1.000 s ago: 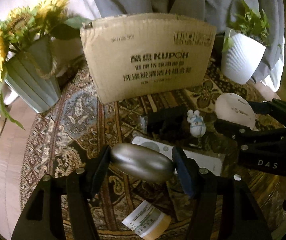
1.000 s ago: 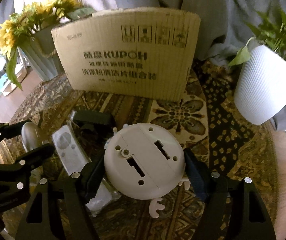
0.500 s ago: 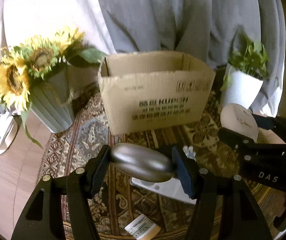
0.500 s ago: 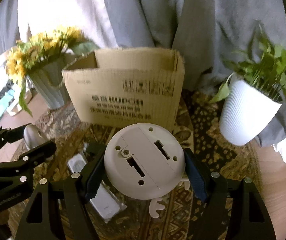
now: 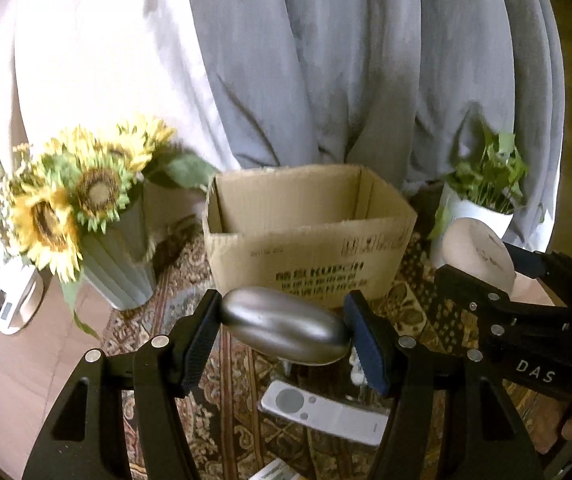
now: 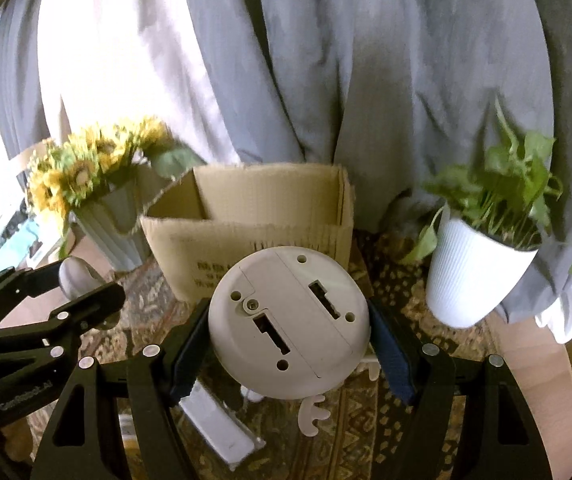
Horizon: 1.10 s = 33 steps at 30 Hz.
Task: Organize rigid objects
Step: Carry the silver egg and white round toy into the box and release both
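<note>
Our left tool holds a silver egg. Our right tool holds a round white toy, both before the box.

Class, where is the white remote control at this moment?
In the left wrist view the white remote control lies on the patterned rug, low in the centre, beneath the silver oval object held by the left gripper, nearer than the cardboard box.

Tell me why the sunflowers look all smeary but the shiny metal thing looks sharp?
Left wrist view: the sunflowers and box are motion-blurred, while the metal thing clamped in the left tool stays sharp. Right wrist view: the sunflowers blur too; the round white gadget is crisp.
</note>
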{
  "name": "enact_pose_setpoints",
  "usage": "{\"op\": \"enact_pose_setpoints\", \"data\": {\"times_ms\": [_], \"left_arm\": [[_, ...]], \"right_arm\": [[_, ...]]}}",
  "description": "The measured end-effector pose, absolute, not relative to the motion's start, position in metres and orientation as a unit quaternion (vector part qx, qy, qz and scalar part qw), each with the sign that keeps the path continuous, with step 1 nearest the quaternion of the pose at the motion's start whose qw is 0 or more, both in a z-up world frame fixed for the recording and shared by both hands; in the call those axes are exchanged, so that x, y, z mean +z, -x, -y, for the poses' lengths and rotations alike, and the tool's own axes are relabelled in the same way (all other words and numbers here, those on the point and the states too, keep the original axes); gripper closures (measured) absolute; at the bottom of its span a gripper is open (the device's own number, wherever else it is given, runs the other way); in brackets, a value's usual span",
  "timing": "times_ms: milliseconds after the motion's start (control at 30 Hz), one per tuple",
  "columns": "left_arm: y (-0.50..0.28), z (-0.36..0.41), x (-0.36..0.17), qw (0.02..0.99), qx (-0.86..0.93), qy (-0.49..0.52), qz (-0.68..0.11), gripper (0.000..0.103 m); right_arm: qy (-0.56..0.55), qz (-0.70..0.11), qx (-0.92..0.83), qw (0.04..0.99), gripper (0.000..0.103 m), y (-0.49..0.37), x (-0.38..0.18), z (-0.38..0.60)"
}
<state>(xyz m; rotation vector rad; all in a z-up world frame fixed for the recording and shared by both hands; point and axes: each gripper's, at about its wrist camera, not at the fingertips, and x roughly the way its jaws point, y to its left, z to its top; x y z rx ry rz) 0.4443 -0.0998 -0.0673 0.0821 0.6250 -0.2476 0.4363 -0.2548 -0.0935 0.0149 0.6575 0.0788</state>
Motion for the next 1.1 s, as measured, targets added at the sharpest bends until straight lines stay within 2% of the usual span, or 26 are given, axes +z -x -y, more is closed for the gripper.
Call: {"op": "enact_pose_setpoints", "data": {"times_ms": [433, 1100], "left_arm": [[-0.458, 0.102, -0.017, 0.959, -0.127, -0.048, -0.247, 0.040], [-0.520, 0.103, 0.022, 0.960, -0.141, -0.050, -0.238, 0.040]], "right_arm": [[-0.002, -0.251, 0.026, 0.968, 0.028, -0.446, -0.036, 0.259], [0.000, -0.234, 0.031, 0.972, 0.028, -0.500, 0.007, 0.256]]}}
